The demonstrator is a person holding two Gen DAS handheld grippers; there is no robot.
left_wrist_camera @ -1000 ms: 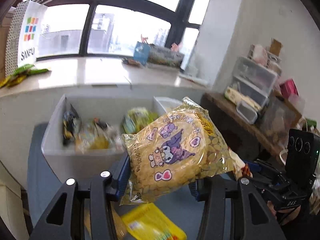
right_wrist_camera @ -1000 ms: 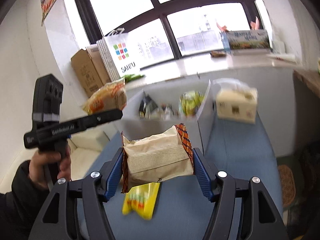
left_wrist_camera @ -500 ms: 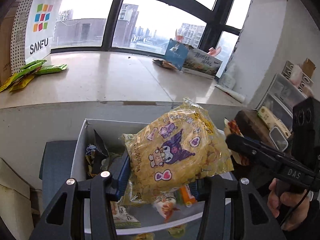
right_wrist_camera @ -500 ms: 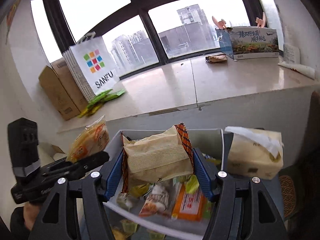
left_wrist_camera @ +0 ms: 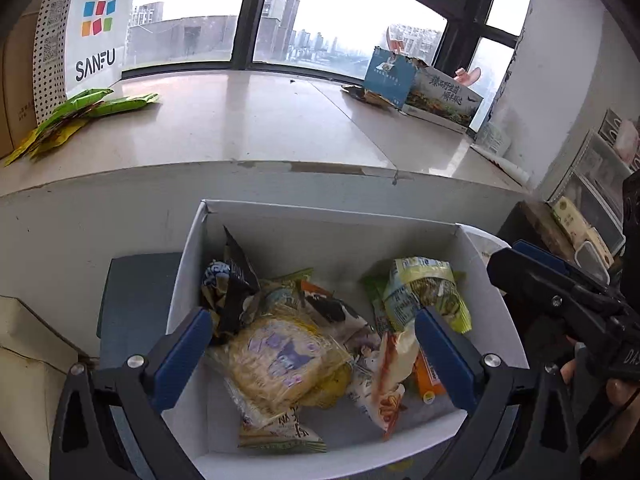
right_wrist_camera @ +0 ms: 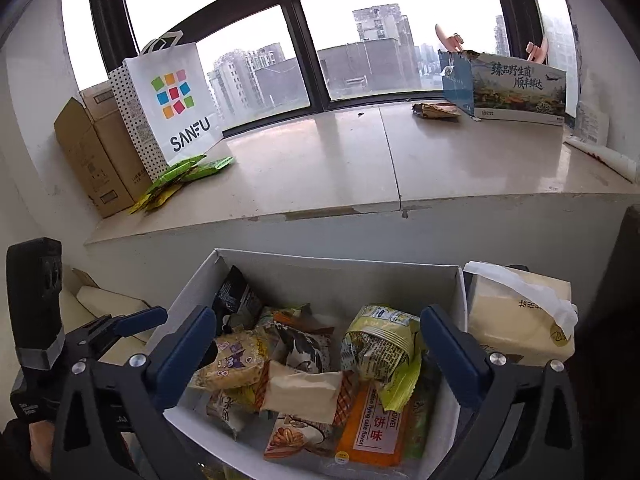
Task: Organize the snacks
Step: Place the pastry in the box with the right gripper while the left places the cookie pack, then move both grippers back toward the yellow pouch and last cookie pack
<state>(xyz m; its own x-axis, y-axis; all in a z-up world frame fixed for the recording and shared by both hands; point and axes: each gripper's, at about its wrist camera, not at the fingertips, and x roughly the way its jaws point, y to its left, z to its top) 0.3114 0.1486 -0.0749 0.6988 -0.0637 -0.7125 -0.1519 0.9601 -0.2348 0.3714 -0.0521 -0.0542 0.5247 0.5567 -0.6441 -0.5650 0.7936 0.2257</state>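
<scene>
Fingers, left wrist view: left gripper (left_wrist_camera: pixel 312 348) spread wide, blue pads (left_wrist_camera: pixel 182 356) holding nothing, poised above the white box (left_wrist_camera: pixel 332 216).
Yellow cartoon packet (left_wrist_camera: pixel 276 364): lying loose in the box between the pads, touching neither, resting on other snack packets.
Green packet (left_wrist_camera: pixel 420 292): leaning toward the box's right side, beside an orange packet (left_wrist_camera: pixel 428 376).
Black packet (left_wrist_camera: pixel 236 280): upright against the box's left wall.
Right gripper, seen from the left: dark body (left_wrist_camera: pixel 560 304) at the box's right edge; how far it is open cannot be told here.
Fingers, right wrist view: right gripper (right_wrist_camera: pixel 316 356) spread wide, blue pads (right_wrist_camera: pixel 448 352) empty, over the same box (right_wrist_camera: pixel 340 264).
Beige packet (right_wrist_camera: pixel 302 390): lying free on the heap between the pads, next to the yellow cartoon packet (right_wrist_camera: pixel 236 364).
Orange cake packet (right_wrist_camera: pixel 374 428): flat near the box's front wall, below the crumpled green packet (right_wrist_camera: pixel 378 344).
Tissue pack (right_wrist_camera: pixel 520 316): just outside the box's right wall.
Window ledge (right_wrist_camera: pixel 320 160): carries a SANFU bag (right_wrist_camera: pixel 172 104), cardboard boxes (right_wrist_camera: pixel 92 156) and green sachets (right_wrist_camera: pixel 184 176).
</scene>
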